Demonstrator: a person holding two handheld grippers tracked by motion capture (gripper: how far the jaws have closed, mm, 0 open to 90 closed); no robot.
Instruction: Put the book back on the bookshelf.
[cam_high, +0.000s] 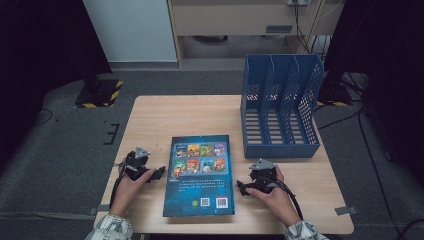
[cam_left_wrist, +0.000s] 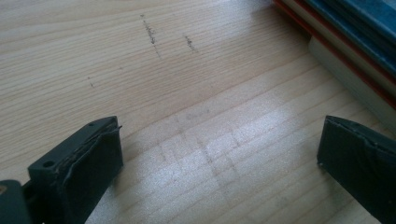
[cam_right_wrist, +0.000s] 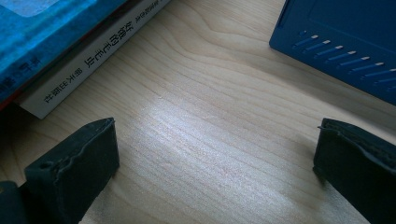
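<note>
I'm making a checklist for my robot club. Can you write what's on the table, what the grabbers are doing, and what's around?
Surface: wooden table, some faint scuffs.
Job's things: book stack lying flat at the near middle, back cover up; blue file rack upright at the far right, compartments empty.
Clutter: nothing seen.
Grippers: left gripper left of the books, right gripper on their right; both open, holding nothing.
Cables: one trails from each gripper; more lie on the floor at right.
Surroundings: grey carpet, black-yellow striped base at far left.
</note>
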